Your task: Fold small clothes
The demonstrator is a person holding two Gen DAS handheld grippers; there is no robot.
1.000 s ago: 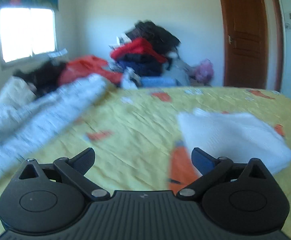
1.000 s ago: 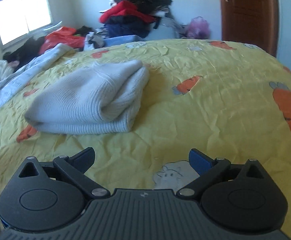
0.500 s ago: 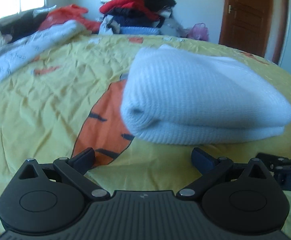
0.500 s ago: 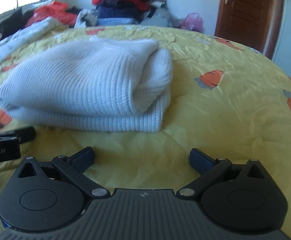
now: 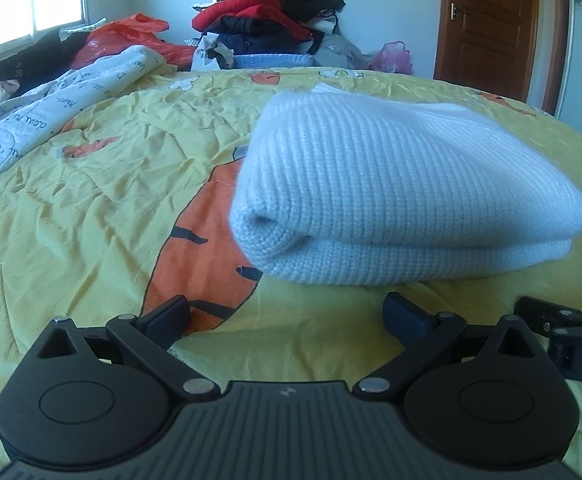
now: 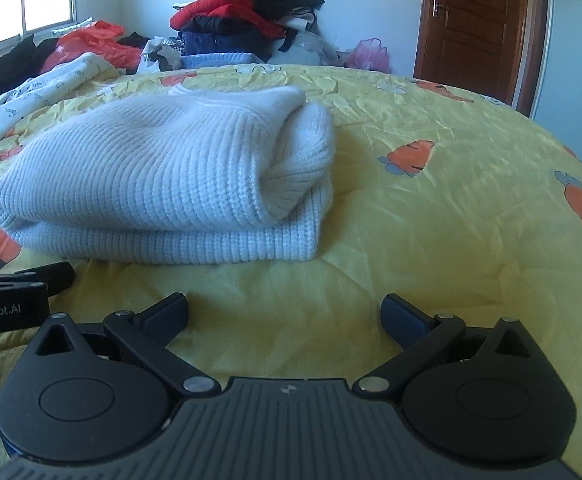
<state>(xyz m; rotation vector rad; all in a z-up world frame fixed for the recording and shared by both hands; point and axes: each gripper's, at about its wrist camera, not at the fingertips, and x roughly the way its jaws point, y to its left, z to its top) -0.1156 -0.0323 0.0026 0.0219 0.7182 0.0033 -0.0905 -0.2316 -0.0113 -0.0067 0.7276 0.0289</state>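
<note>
A white knitted sweater (image 5: 391,192) lies folded in a thick bundle on the yellow carrot-print bedsheet (image 5: 91,200). My left gripper (image 5: 287,312) stands open just in front of its near left end, nothing between the fingers. In the right wrist view the same sweater (image 6: 163,176) sits ahead and to the left, and my right gripper (image 6: 285,312) is open over bare sheet near the bundle's right end. Each gripper shows at the edge of the other's view: the right gripper (image 5: 571,328) and the left gripper (image 6: 15,288).
A white printed quilt (image 5: 31,120) lies along the bed's left side. Behind the bed a heap of red, black and blue clothes (image 5: 267,20) is piled against the wall, with an orange bag (image 5: 131,36) beside it. A brown door (image 5: 491,24) stands at the back right.
Both grippers have dropped low and come in close to the folded sweater, side by side. The left one swung from the quilt side to face the bundle. Both stay open.
</note>
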